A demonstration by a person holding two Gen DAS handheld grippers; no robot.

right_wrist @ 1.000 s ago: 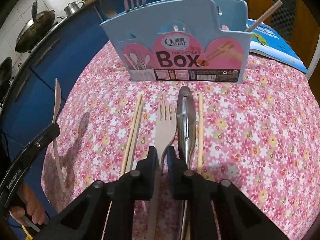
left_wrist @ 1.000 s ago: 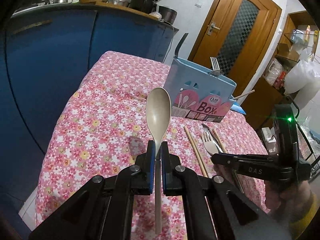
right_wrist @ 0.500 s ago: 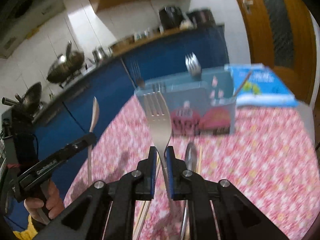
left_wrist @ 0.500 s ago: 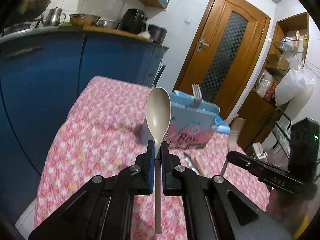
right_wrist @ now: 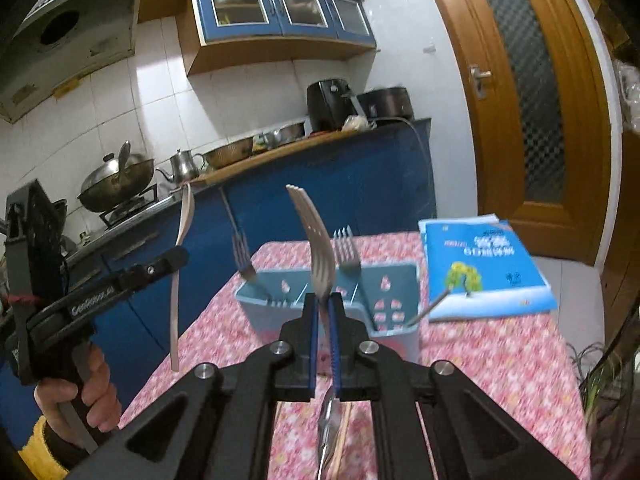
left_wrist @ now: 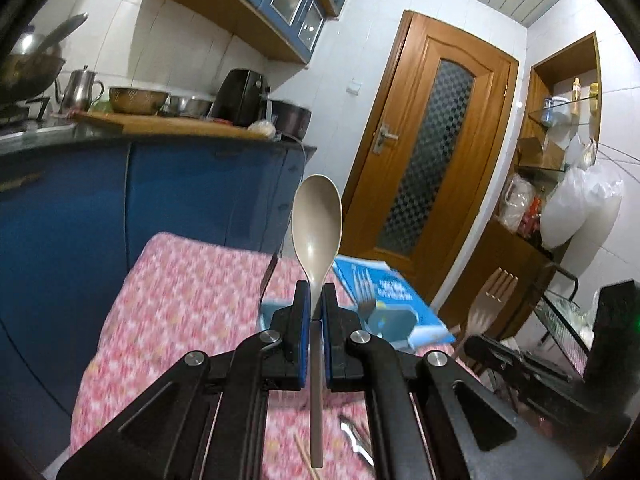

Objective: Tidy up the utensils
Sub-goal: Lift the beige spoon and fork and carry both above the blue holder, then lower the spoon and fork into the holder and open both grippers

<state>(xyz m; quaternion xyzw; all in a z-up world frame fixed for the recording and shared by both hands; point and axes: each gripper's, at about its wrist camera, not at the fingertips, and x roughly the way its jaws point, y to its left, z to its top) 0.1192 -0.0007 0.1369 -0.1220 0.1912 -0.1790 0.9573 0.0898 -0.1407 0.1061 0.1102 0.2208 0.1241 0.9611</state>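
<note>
With the left gripper (left_wrist: 315,312) jaws clenched on a beige spoon (left_wrist: 317,216) and the right gripper (right_wrist: 324,316) jaws on a beige fork (right_wrist: 318,248), both carried above the bench, each next needs lowering handle-first into the blue utensil box (right_wrist: 400,280).

Floral table (right_wrist: 500,360): holder (right_wrist: 384,280), book (right_wrist: 480,264)

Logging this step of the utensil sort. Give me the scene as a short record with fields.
left gripper: shut on beige spoon, bowl up
right gripper: shut on beige fork, tines up
blue utensil box: on the floral tablecloth, holds two metal forks and a chopstick
blue book: lying beside the box
still on the table: chopsticks, metal utensil
</note>
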